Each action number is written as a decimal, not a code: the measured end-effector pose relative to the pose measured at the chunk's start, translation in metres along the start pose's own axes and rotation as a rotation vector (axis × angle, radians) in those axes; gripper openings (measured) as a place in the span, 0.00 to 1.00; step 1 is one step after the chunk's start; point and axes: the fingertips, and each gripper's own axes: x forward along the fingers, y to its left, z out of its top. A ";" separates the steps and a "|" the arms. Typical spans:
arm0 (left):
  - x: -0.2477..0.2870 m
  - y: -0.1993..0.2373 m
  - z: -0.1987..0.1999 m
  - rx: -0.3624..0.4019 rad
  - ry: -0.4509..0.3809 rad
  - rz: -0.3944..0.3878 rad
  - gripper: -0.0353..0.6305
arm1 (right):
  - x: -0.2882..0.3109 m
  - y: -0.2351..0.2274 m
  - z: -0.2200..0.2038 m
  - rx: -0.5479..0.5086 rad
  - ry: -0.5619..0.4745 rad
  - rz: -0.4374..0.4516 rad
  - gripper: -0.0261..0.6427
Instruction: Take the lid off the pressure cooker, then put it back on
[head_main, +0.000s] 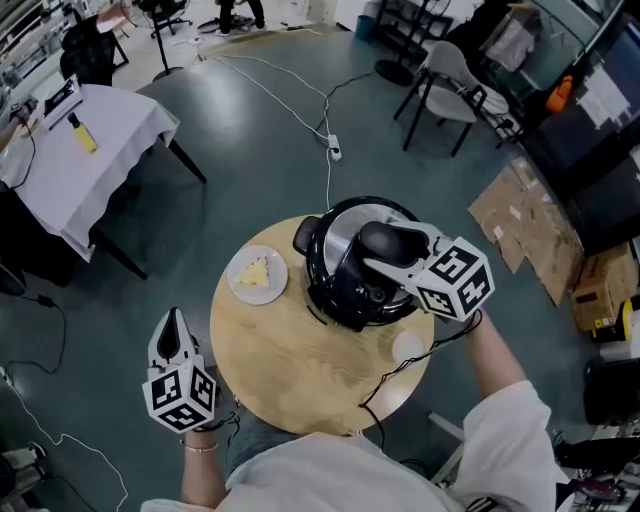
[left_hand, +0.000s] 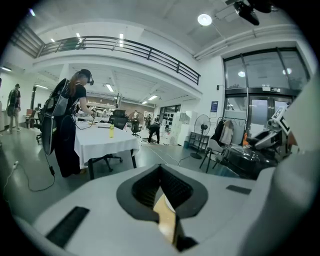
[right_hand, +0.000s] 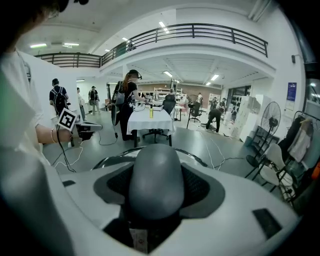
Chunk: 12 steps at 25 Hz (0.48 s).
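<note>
The black pressure cooker (head_main: 335, 300) stands on the round wooden table (head_main: 300, 380), its silver-and-black lid (head_main: 345, 222) on top. My right gripper (head_main: 378, 262) reaches in from the right and is shut on the lid's dark rounded handle (head_main: 388, 243). In the right gripper view the handle (right_hand: 155, 182) fills the gap between the jaws, with the lid's rim (right_hand: 114, 159) behind it. My left gripper (head_main: 176, 325) hovers off the table's left edge, shut and holding nothing. In the left gripper view its jaws meet in a narrow V, and the cooker (left_hand: 244, 159) shows at the right.
A white plate (head_main: 240, 285) with a yellow piece sits on the table left of the cooker. A small white disc (head_main: 408, 347) lies at the right front, and a black cable (head_main: 395, 372) runs off the edge. A cloth-covered table (head_main: 90, 150) and chairs (head_main: 445, 85) stand farther off.
</note>
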 end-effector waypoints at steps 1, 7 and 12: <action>0.000 0.002 0.000 -0.006 -0.002 0.002 0.05 | 0.001 0.000 0.000 0.001 0.002 0.000 0.45; -0.001 0.014 0.007 -0.030 -0.010 0.010 0.05 | 0.001 -0.001 -0.002 0.016 0.015 -0.004 0.45; -0.007 0.030 0.010 -0.042 -0.010 0.024 0.05 | -0.002 -0.002 -0.002 0.028 0.019 -0.005 0.45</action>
